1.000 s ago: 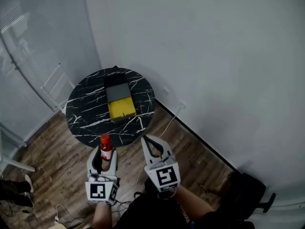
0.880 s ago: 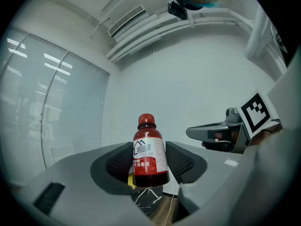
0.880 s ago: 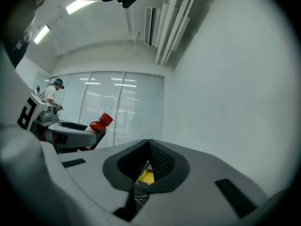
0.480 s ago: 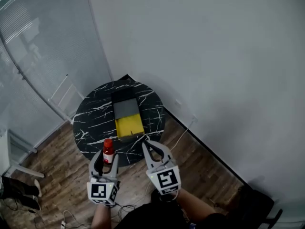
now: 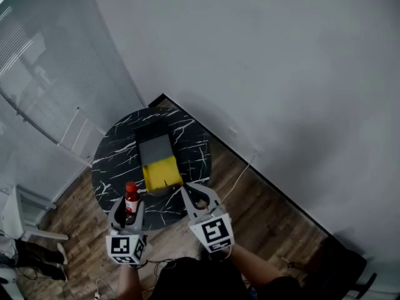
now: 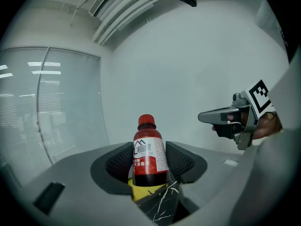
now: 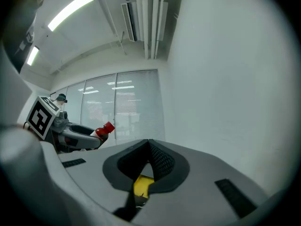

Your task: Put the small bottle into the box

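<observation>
- Head view: a round black marble table (image 5: 115,167) stands on a wood floor (image 5: 262,211) in the corner of the room. On the table lies the box (image 5: 162,174), long, its near part yellow and its far part grey and dark.
- The left gripper (image 5: 129,206) hangs over the near edge of the table and holds the small bottle (image 5: 131,197) upright, red cap on top, just short of the box's yellow end and not in it. The right gripper (image 5: 199,195) is just beside it, at the table's near rim.
- Left gripper view: the two dark pads press the bottle's sides at its label. The marble edge and a bit of yellow show below it.
- Right gripper view: the jaw tips meet with nothing between them. Below the tips the yellow of the box shows through the gap. The bottle's red cap shows off to the left.
</observation>
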